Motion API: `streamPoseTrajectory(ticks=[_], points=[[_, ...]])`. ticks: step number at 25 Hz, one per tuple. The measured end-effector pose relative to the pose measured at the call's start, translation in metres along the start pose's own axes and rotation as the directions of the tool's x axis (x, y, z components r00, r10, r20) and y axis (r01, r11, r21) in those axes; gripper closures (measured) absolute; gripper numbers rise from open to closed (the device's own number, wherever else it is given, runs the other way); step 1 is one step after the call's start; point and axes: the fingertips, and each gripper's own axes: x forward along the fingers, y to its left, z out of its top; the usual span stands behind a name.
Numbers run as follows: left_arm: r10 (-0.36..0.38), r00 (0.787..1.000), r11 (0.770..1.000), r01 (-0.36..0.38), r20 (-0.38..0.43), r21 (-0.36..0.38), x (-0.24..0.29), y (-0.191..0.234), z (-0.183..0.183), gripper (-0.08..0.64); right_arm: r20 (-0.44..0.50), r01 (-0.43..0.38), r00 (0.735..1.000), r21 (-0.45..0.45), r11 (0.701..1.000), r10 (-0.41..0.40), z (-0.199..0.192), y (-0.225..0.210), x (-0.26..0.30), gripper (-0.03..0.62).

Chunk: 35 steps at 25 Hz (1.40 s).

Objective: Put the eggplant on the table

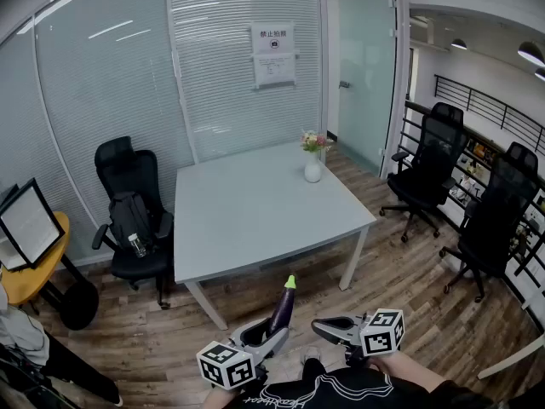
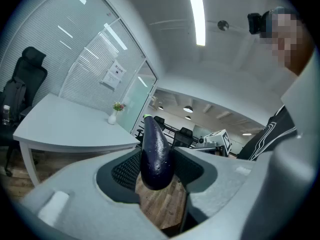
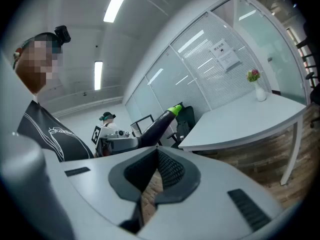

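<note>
A dark purple eggplant (image 1: 282, 311) with a green stem stands almost upright, stem end up, in my left gripper (image 1: 266, 335), low in the head view. In the left gripper view the black pads press both sides of the eggplant (image 2: 156, 154), so the left gripper (image 2: 157, 171) is shut on it. The grey table (image 1: 255, 220) lies ahead and apart from it, over the wood floor. My right gripper (image 1: 330, 324) hangs just to the right, shut and empty. In the right gripper view its tips meet (image 3: 157, 155), and the eggplant (image 3: 157, 126) shows to the left.
A white vase of flowers (image 1: 313, 170) stands on the table's far right part. A black chair carrying a backpack (image 1: 132, 220) sits left of the table. Two black chairs (image 1: 426, 173) stand at the right. A yellow round table (image 1: 34, 267) is at far left.
</note>
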Motion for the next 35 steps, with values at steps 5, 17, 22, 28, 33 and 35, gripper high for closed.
streamPoseTrajectory(ticks=[5,17,22,28,33,35], points=[[0.006,1.0,1.0,-0.006,-0.009,0.01,0.004,0.0,-0.002,0.349,0.016,0.001,1.0,0.0,1.0,-0.001,0.0,-0.006,-0.002,0.583],[0.037,0.998,0.999,-0.037,-0.048,-0.005,0.041,0.034,0.006,0.35,0.029,-0.029,0.999,0.053,0.998,0.028,0.015,-0.056,0.015,0.583],[0.066,0.997,0.998,-0.067,-0.043,-0.017,0.063,0.07,0.022,0.35,0.024,-0.048,0.999,0.071,0.996,0.047,0.032,-0.094,0.036,0.583],[0.1,0.994,0.994,-0.101,-0.04,-0.044,0.109,0.129,0.048,0.35,0.007,-0.07,0.998,0.086,0.994,0.07,0.067,-0.159,0.068,0.583],[0.103,0.994,0.993,-0.105,-0.042,-0.052,0.157,0.173,0.072,0.349,-0.013,-0.082,0.996,0.097,0.992,0.084,0.096,-0.217,0.091,0.583],[0.108,0.993,0.993,-0.11,-0.044,-0.047,0.175,0.187,0.081,0.349,-0.011,-0.084,0.996,0.099,0.992,0.086,0.107,-0.239,0.097,0.583]])
